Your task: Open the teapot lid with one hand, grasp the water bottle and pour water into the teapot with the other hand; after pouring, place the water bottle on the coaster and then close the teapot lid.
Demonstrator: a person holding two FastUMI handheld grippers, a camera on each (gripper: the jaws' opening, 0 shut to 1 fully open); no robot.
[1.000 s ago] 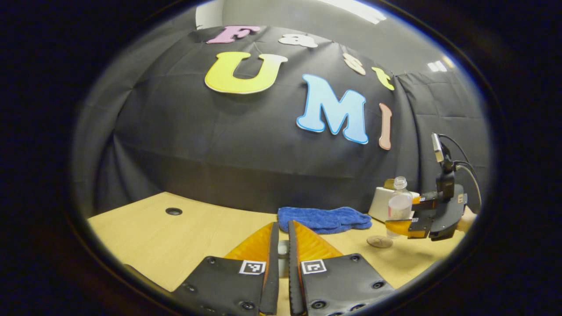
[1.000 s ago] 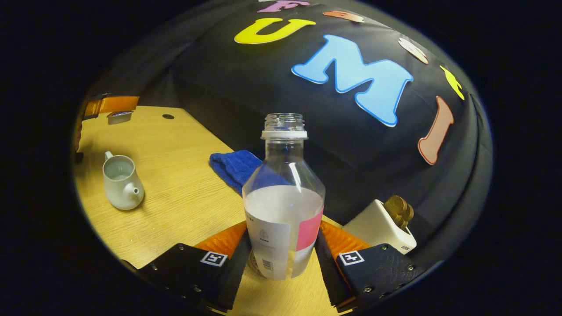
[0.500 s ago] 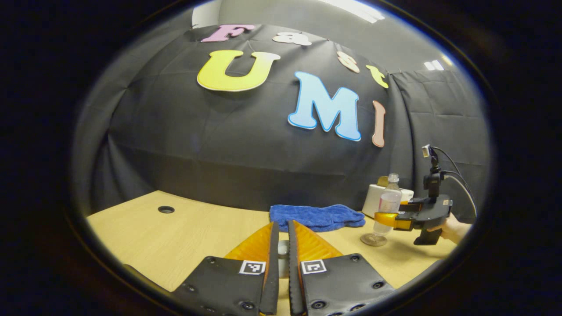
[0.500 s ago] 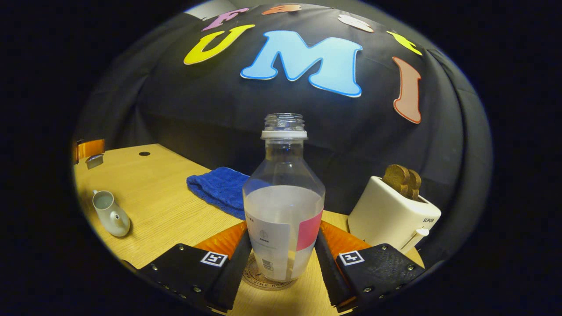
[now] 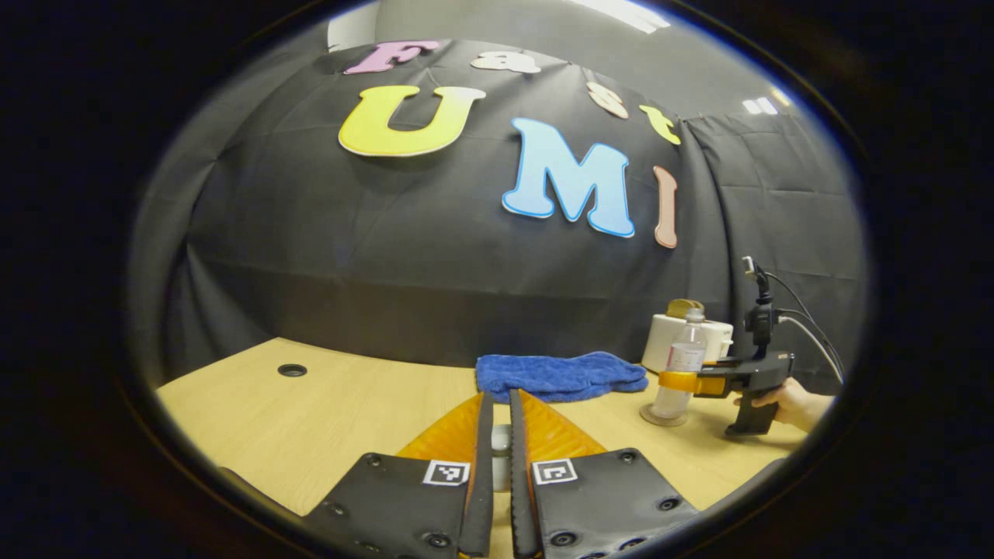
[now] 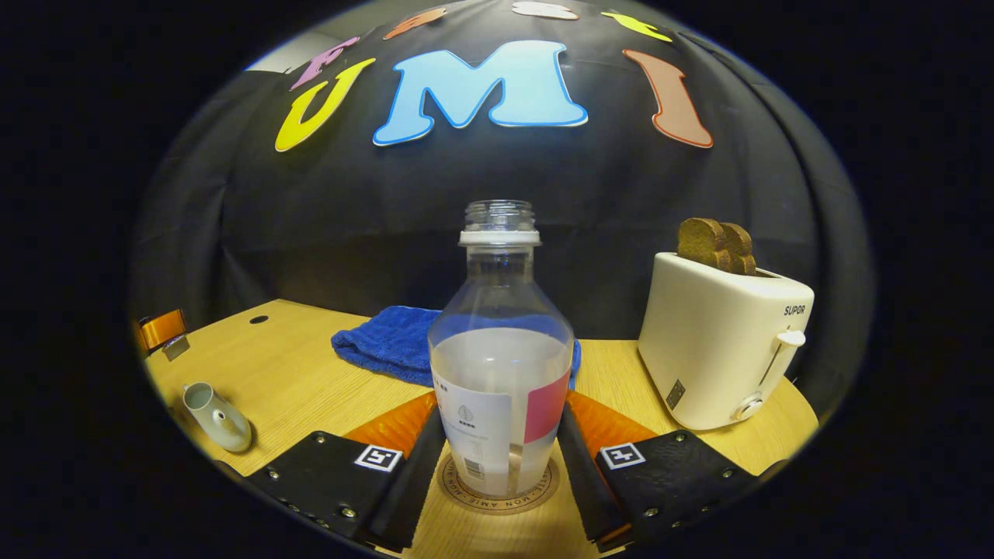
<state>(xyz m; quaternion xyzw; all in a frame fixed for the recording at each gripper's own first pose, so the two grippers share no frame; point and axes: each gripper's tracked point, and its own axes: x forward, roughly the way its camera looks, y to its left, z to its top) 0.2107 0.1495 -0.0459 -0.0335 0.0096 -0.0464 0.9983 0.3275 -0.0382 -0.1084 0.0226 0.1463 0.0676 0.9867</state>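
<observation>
In the right gripper view, my right gripper (image 6: 501, 425) is shut on the clear, uncapped water bottle (image 6: 501, 365), which is about half full. The bottle stands upright on the round coaster (image 6: 497, 487). The pale teapot (image 6: 219, 409) sits lidless at the far left of the table. Above it, my left gripper (image 6: 161, 330) holds the small lid (image 6: 177, 347). In the left gripper view, my left gripper (image 5: 501, 397) is shut on the lid (image 5: 500, 444), a little above the table. Far right there, the bottle (image 5: 683, 361) rests on the coaster (image 5: 662, 416) in the right gripper (image 5: 677, 382).
A white toaster (image 6: 722, 341) with two slices of dark bread stands right of the bottle. A blue cloth (image 6: 388, 345) lies behind the bottle by the booth wall. A cable hole (image 5: 292, 370) is in the tabletop. A hand (image 5: 792, 400) holds the right gripper.
The right gripper came level and lowered the bottle onto the coaster, farther from the teapot. The left gripper stayed almost still with the lid.
</observation>
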